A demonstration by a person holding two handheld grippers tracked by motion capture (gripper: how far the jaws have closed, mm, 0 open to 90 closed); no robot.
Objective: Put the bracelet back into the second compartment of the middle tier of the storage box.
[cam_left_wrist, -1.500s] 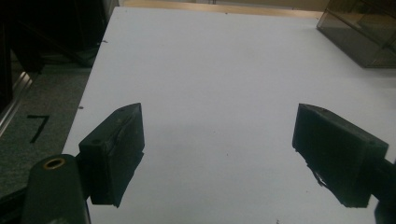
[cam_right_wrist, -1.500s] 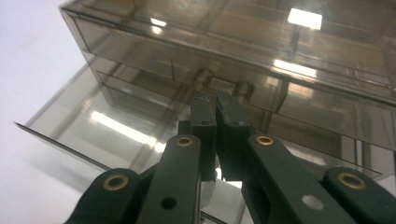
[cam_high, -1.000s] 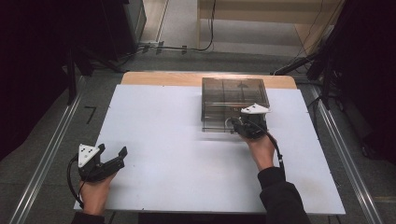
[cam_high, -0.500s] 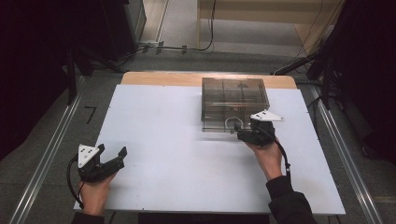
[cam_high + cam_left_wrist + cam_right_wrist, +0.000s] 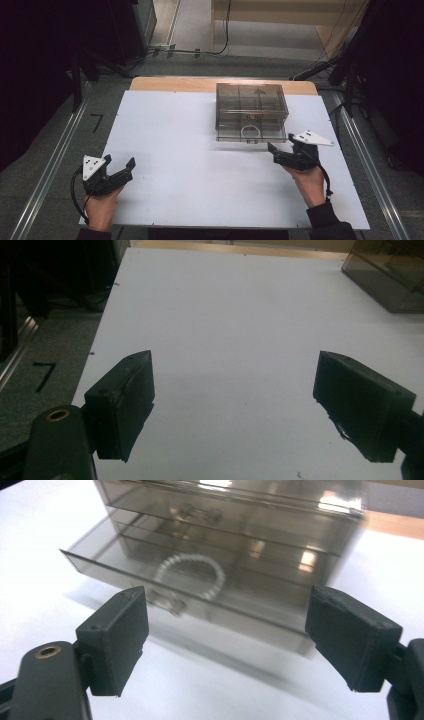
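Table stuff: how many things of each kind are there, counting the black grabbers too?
See-through drawer box: 1
White bead bracelet lying in its pulled-out bottom drawer: 1
Black grippers: 2, the left gripper and the right gripper, both open with nothing between the jaws
Total: 4

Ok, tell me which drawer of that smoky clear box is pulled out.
The bottom drawer, the one holding the white beaded bracelet. Its front stands forward of the drawer box, while the drawers above sit flush.
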